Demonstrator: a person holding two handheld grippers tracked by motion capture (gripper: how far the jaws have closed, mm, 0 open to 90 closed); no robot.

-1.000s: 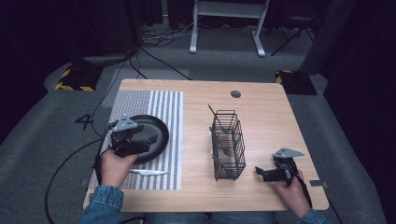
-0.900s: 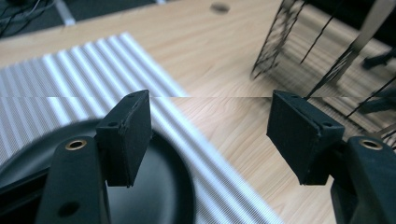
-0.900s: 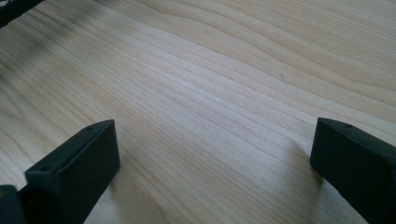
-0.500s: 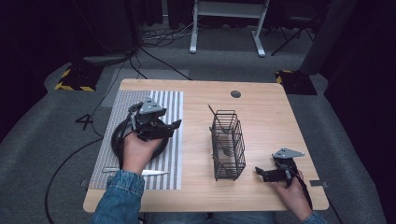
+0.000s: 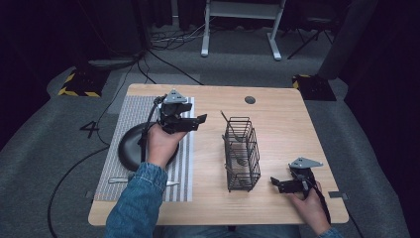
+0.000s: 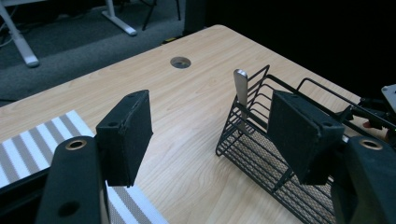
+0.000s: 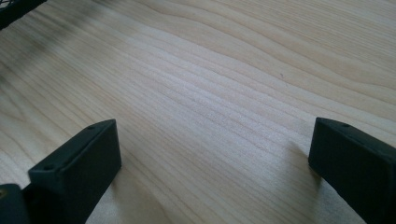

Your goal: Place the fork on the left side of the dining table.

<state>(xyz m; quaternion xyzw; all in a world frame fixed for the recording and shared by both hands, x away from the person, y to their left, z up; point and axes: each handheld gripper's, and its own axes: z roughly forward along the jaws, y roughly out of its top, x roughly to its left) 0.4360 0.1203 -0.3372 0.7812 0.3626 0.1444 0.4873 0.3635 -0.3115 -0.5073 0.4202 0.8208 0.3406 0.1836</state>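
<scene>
1. Striped fabric mat (image 5: 184,163) covers the table's left part; a dark, round, shallow plate (image 5: 130,148) sits on it, smooth-rimmed. A slim metal utensil (image 5: 119,180) lies flat on the mat just nearer the person than the plate; its type cannot be told.

2. The left gripper (image 5: 198,120) is held above the mat's inner edge, pointing toward the basket (image 5: 241,153). In the left gripper view its jaws stand wide apart with nothing between them; the pads (image 6: 127,133) are flat, matte black blocks.

3. The basket is a black wire rack, long and narrow, with a fine mesh floor, standing mid-table. A metal handle (image 6: 241,91) leans upright against its far end, seen in the left gripper view. At least one more piece seems to lie inside; blurred in the high view.

4. The right gripper (image 5: 278,182) rests low on the bare wood (image 7: 224,84), just beside the basket's near right corner. Its jaws are spread wide and empty; the grain is pale and smooth.

5. Judgement: the work appears to be moving cutlery between basket and mat.

6. Risks:
   - The light wire basket could slide or tip if a jaw catches a wire, since nothing steadies it.
   - The thin, polished handle could slip or twist if pinched off-centre.
   - The flat utensil offers little edge; scraping may bunch the mat.
</scene>
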